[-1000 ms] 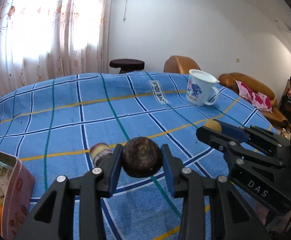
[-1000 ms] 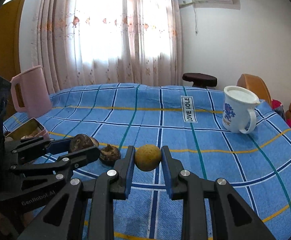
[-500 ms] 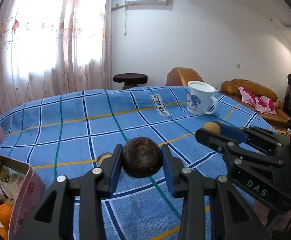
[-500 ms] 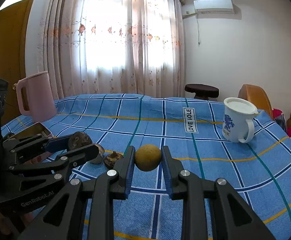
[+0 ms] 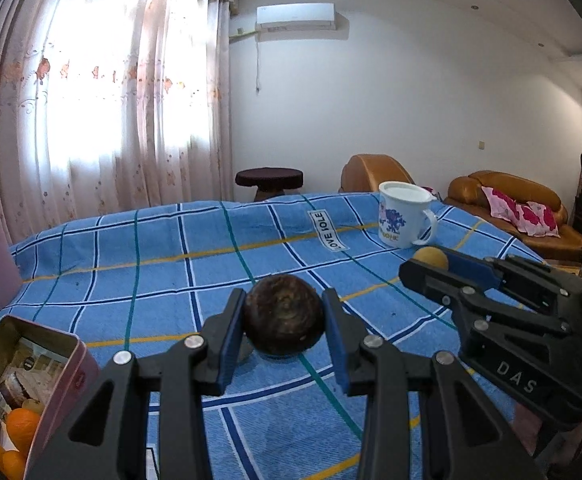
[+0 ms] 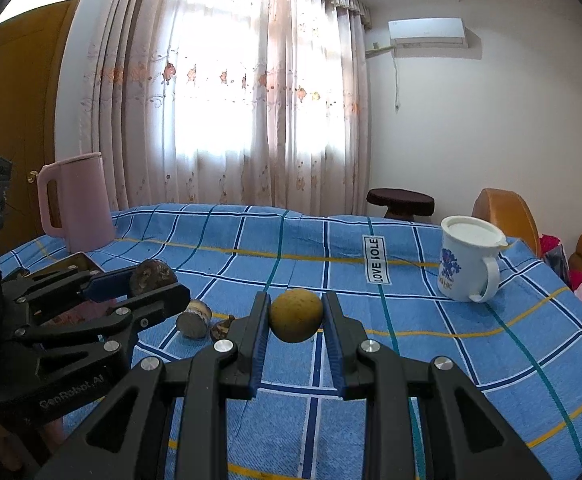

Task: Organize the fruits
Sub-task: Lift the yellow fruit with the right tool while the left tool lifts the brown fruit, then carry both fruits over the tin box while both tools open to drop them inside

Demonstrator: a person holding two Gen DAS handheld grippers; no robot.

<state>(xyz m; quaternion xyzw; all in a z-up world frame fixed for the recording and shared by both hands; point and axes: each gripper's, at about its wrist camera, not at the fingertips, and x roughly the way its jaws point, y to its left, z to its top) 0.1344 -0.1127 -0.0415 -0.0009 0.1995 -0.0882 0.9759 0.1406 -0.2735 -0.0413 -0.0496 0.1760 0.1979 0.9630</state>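
While two fruits (image 6: 195,318) lie loose, both tongs (image 5: 285,320) (image 6: 296,320) grip one each.

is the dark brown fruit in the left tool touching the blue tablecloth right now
Apart. In the right wrist view, the left tool holds the dark brown fruit clamped between its fingers, well above the blue tablecloth, with open cloth visible beneath it.

From the right wrist view, the round fruit (image 6: 296,315) sits at centre between the right claw (image 6: 296,320) fingers, above the surface (image 6: 431,344). The mug (image 6: 469,264) stands at 2 o'clock from it, the jug (image 6: 77,204) at 10 o'clock. At 9 o'clock the left claw (image 6: 153,282) holds the dark fruit (image 6: 153,276); two small pieces (image 6: 193,319) lie on the surface between both claws. From the left wrist view, the tin (image 5: 31,364) sits at 8 o'clock, oranges (image 5: 21,426) inside.
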